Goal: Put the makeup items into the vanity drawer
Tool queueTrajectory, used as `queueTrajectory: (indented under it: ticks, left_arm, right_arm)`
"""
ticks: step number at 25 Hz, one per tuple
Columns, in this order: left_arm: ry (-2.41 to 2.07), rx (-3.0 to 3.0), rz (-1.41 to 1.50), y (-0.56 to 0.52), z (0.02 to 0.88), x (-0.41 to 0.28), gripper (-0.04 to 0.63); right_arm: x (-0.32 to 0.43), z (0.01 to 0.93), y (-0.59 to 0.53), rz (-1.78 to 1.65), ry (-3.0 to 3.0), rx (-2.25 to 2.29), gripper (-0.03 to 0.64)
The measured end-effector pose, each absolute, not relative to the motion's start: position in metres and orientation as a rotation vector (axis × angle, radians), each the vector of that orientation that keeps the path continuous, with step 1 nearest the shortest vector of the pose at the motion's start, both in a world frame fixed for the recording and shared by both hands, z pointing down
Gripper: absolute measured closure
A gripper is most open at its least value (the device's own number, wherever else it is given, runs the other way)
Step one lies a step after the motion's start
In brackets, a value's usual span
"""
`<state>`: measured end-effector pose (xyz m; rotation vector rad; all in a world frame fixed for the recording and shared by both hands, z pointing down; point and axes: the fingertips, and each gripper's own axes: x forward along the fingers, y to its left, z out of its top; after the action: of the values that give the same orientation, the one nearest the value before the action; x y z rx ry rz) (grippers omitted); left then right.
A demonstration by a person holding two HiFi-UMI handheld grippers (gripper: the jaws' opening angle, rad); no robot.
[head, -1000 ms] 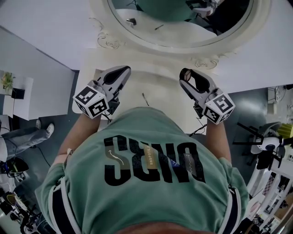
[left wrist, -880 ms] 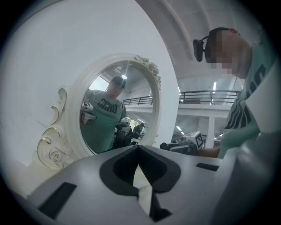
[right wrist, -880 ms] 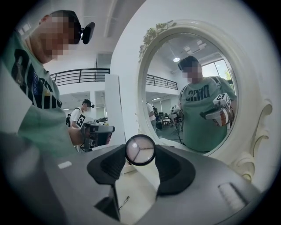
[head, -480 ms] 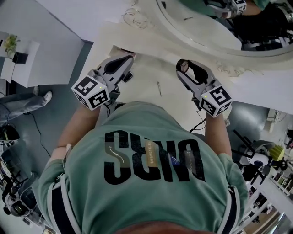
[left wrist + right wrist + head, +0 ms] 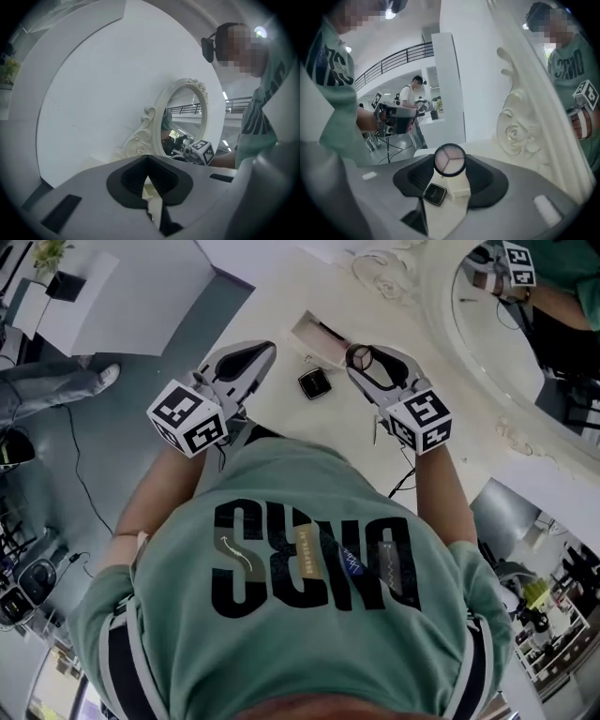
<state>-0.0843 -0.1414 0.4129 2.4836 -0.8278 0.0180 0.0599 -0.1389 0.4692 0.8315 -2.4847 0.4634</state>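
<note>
Two grippers are hovering over the cream vanity top (image 5: 281,397). Left gripper (image 5: 147,161) is pressing its jaws together on nothing. Right gripper (image 5: 449,161) is pinching a round compact (image 5: 449,159) with three pinkish sectors, holding it above the tabletop. Beyond its jaws, a black square compact (image 5: 314,383) is lying just beside a white box (image 5: 319,332). Ornate oval mirror (image 5: 525,362) is standing farther back, to the right.

Worktop (image 5: 281,301) open and bare left of the white box (image 5: 317,334). Black square compact (image 5: 314,383) lies near that box, in the lane between left gripper (image 5: 264,351) and right gripper (image 5: 361,359) (the latter clamps a round compact (image 5: 449,159)). Ornate mirror frame (image 5: 436,324) walls off the far side.
</note>
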Motion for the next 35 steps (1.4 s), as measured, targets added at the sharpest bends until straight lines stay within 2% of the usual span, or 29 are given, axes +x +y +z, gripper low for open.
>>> queueTrajectory:
  ticks: [7, 15, 35]
  left_arm:
    - [-0.862, 2.403, 0.032, -0.159, 0.440, -0.126, 0.592]
    - [-0.802, 2.367, 0.045, -0.177, 0.455, -0.130, 0.592]
    - [-0.696, 2.373, 0.025, -0.217, 0.449, -0.132, 0.592]
  right_arm:
    - [0.024, 0.535, -0.166, 0.522, -2.353, 0.804, 0.396]
    - [0.009, 0.569, -0.174, 0.467, -2.219, 0.829, 0.396]
    - [0.003, 0.592, -0.175, 0.600, -2.088, 0.785, 0.394]
